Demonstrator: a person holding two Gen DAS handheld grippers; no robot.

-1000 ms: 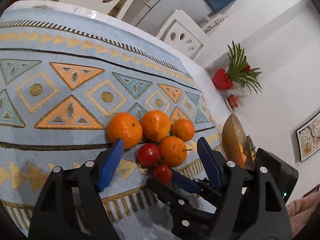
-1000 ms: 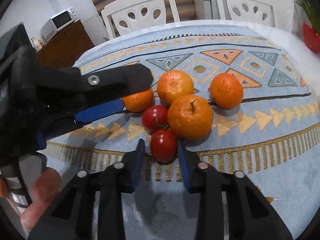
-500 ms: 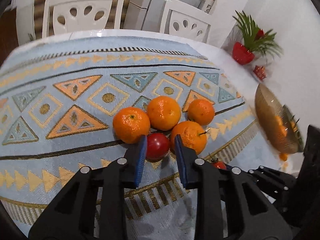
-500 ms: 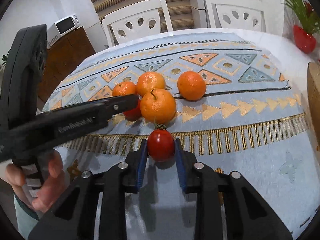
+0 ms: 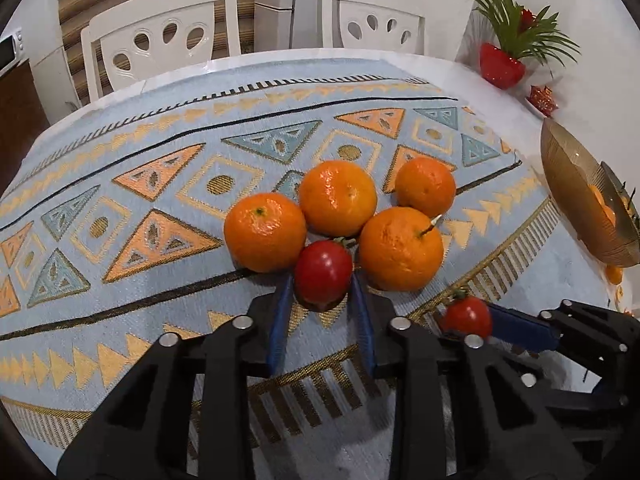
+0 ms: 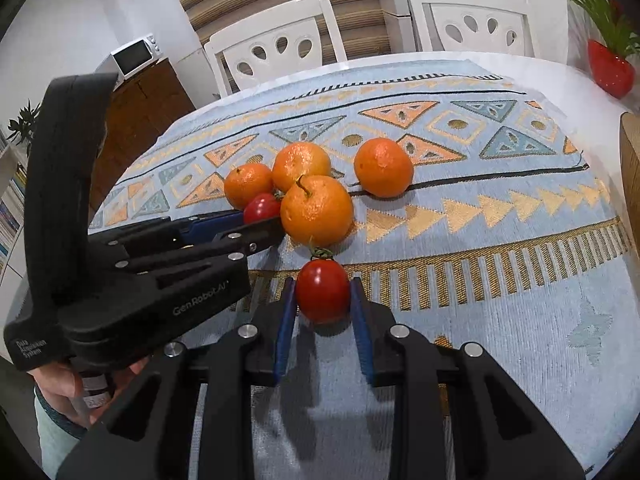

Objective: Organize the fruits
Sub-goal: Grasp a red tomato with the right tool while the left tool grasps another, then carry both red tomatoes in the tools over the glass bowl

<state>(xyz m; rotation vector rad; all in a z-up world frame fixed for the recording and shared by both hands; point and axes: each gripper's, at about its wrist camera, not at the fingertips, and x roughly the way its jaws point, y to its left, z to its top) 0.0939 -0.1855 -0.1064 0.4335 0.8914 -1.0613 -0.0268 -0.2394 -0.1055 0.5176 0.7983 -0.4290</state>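
The left wrist view looks down on a worktop (image 5: 460, 68) covered by a light blue woven cloth with orange and gold triangles (image 5: 160, 184). Four round orange tangerines sit close together in the middle. One is on the left (image 5: 265, 232), one is at the back (image 5: 338, 198), a smaller one is at the back right (image 5: 426, 188), and a big one with a short stem is in front on the right (image 5: 400, 249). The left gripper (image 5: 322, 304) has black arms and blue pads. Its jaws are closed on a small red tomato (image 5: 323, 273), which sits between the left tangerine and the stemmed tangerine and touches both. To the right, the right gripper (image 5: 472, 320) holds a second small red tomato (image 5: 468, 315). A gold ribbed bowl (image 5: 580, 200) stands at the right edge of the worktop with orange fruit inside. A red pot with a green leafy plant (image 5: 502, 66) stands in the far corner. Two white chairs with oval holes (image 5: 160, 40) are behind the worktop.

The right wrist view shows the right gripper (image 6: 323, 312) with its jaws clenched on the second red tomato (image 6: 323, 291), out in front of the pile and near the stemmed tangerine (image 6: 317, 211). On the left, a hand (image 6: 72, 388) holds the left gripper (image 6: 260, 216), which reaches in to the first red tomato (image 6: 262, 208) in the pile.
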